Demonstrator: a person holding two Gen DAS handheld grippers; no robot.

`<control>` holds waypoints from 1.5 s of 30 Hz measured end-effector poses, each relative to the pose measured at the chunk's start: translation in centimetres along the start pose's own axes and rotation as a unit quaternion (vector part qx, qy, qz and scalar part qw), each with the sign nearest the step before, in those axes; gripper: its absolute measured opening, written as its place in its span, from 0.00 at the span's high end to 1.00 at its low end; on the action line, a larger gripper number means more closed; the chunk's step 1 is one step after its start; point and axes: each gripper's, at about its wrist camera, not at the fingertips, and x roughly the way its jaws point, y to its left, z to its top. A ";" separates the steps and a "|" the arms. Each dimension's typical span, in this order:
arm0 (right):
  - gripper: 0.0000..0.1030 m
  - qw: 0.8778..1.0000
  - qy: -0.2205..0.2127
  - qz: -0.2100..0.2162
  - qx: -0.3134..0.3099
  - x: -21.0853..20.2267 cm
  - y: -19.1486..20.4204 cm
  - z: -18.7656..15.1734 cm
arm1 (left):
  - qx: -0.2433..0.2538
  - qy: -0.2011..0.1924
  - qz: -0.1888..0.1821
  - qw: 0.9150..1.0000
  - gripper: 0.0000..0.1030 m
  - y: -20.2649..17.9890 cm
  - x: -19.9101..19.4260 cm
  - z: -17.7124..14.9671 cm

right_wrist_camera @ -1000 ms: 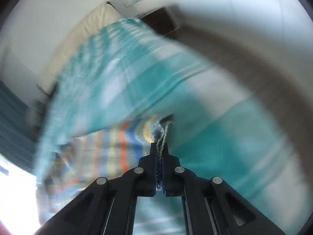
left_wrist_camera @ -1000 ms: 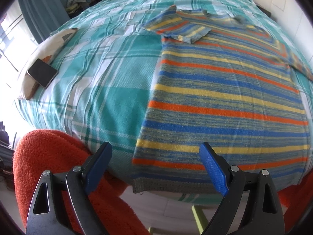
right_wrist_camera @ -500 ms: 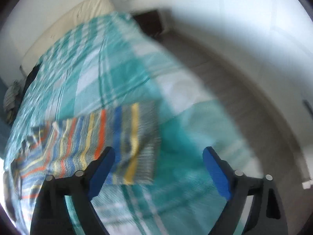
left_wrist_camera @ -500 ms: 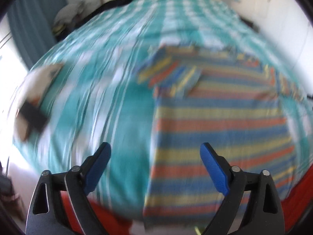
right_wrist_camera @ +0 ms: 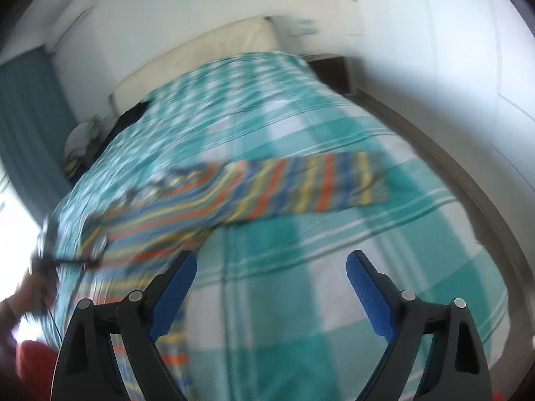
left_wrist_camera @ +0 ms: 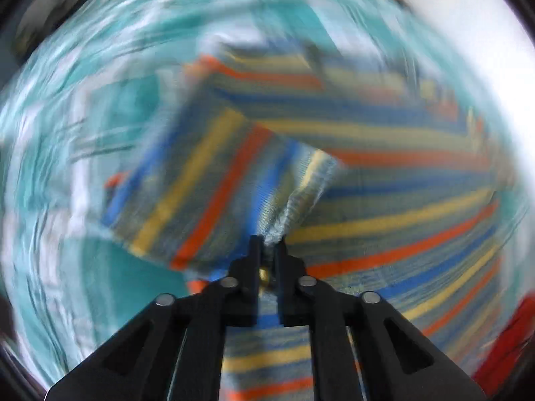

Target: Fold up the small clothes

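A small striped sweater (left_wrist_camera: 384, 180), with blue, yellow and orange bands, lies spread on a teal plaid bedspread (left_wrist_camera: 110, 107). My left gripper (left_wrist_camera: 269, 244) is shut on the edge of its left sleeve (left_wrist_camera: 207, 187), which bunches between the jaws. The left wrist view is blurred. In the right wrist view my right gripper (right_wrist_camera: 271, 277) is open and empty above the bedspread (right_wrist_camera: 351, 244). The sweater's right sleeve (right_wrist_camera: 321, 187) lies flat and stretched out ahead of it, apart from the fingers.
An orange cushion (left_wrist_camera: 508, 341) shows at the lower right of the left wrist view. A cream headboard (right_wrist_camera: 200, 50) and a dark nightstand (right_wrist_camera: 331, 70) stand at the far end of the bed. Blue curtains (right_wrist_camera: 30, 117) hang at the left.
My left gripper moved forward to the left sleeve and shut on it. My right gripper let go of the right sleeve, opened and pulled back.
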 end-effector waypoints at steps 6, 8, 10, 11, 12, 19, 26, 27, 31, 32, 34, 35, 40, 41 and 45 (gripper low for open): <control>0.12 0.998 0.017 0.006 -0.058 0.7 2.4 -2.3 | -0.179 -0.081 0.108 0.975 0.96 13.8 -6.9 -0.2; 0.12 0.998 0.024 0.007 -0.055 1.3 2.4 -2.4 | -0.208 -0.062 0.173 0.961 0.96 17.8 -6.0 -0.8; 0.12 0.998 0.034 0.009 -0.049 2.1 2.3 -2.6 | -0.216 -0.035 0.206 0.954 0.97 20.0 -4.5 -1.9; 0.12 0.998 0.040 0.008 -0.049 2.4 2.4 -2.7 | -0.220 -0.026 0.209 0.953 0.97 20.7 -3.9 -2.3; 0.12 0.998 0.045 0.006 -0.052 2.6 2.6 -2.9 | -0.225 -0.017 0.208 0.952 0.97 21.2 -3.2 -2.8; 0.12 0.996 0.057 -0.014 -0.063 2.8 2.8 -3.7 | -0.215 -0.004 0.238 0.947 0.97 21.4 -0.8 -2.3; 0.12 0.995 0.075 -0.016 -0.063 2.9 2.4 -3.4 | -0.186 0.039 0.290 0.938 0.21 20.7 -2.3 -2.5; 0.12 0.995 0.076 -0.017 -0.067 2.7 2.4 -3.1 | -0.186 0.024 0.303 0.934 0.19 20.5 -3.9 -2.9; 0.09 0.993 0.076 -0.016 -0.091 3.3 2.1 0.0 | -0.111 -0.064 0.229 0.965 0.10 16.9 -9.5 -1.3; 0.09 0.992 0.077 -0.011 -0.100 4.2 2.4 1.2 | -0.084 -0.060 0.173 0.980 0.08 15.4 -9.2 0.4; 0.09 0.989 0.081 0.005 -0.123 6.9 3.6 4.5 | -0.041 -0.045 0.094 0.994 0.08 12.6 -7.6 3.3; 0.09 0.987 0.087 0.029 -0.131 8.8 4.5 6.3 | -0.012 -0.038 0.057 0.998 0.08 10.6 -5.9 5.2; 0.09 0.976 0.125 0.099 -0.150 18.6 8.4 13.1 | 0.109 -0.004 0.042 0.993 0.08 3.2 2.5 12.2; 0.09 0.974 0.136 0.104 -0.150 20.9 9.1 14.3 | 0.126 -0.002 0.050 0.991 0.08 2.3 4.1 13.3; 0.09 0.959 0.178 0.122 -0.183 27.2 11.9 16.6 | 0.147 0.026 0.077 0.986 0.05 1.6 8.7 15.3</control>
